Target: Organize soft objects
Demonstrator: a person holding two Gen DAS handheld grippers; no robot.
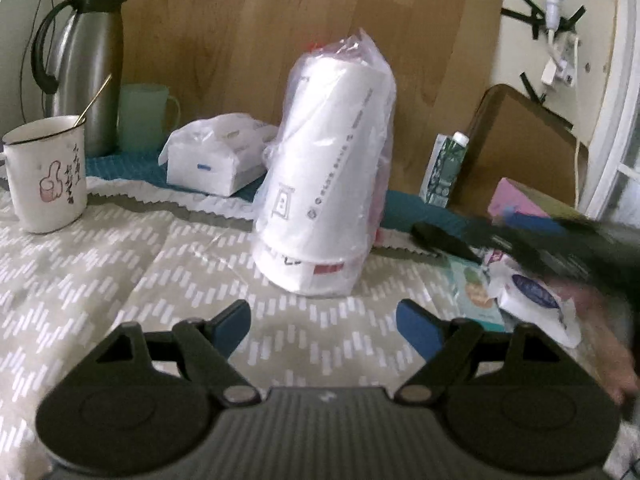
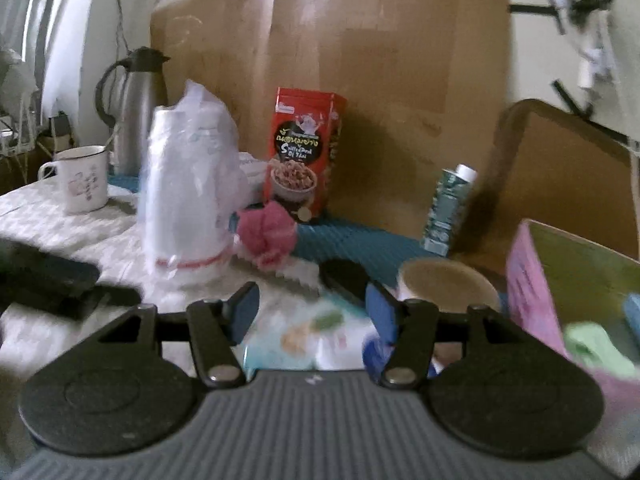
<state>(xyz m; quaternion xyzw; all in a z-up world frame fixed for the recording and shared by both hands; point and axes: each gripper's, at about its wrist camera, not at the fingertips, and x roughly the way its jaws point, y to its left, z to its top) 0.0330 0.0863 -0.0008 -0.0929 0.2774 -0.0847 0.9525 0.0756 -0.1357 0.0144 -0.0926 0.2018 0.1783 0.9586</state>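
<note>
Left wrist view: The left gripper hangs above the patterned tablecloth with its jaws spread and nothing between the blue pads. The landmark is the bagged stack of white cups, standing upright straight ahead of the jaws. Behind and to the left of the stack lies a wrapped tissue pack on a teal mat. Farther left of the stack stand a green cup, a steel thermos jug and, nearest the camera, a white enamel mug holding a spoon. To the right of the stack stands a slim green carton against a cardboard panel. Low to the right of the stack lie a flat wipes packet and a crumpled white wrapper; the second gripper there is blurred.

Right wrist view: The right gripper also has its jaws spread, empty, over the wipes packet. The stack of cups stands ahead to the left. Just right of the stack lies a pink soft ball, a soft object, with a red snack box upright behind it. Farther right are the carton, a tape roll and an open pink box holding green cloth.
</note>
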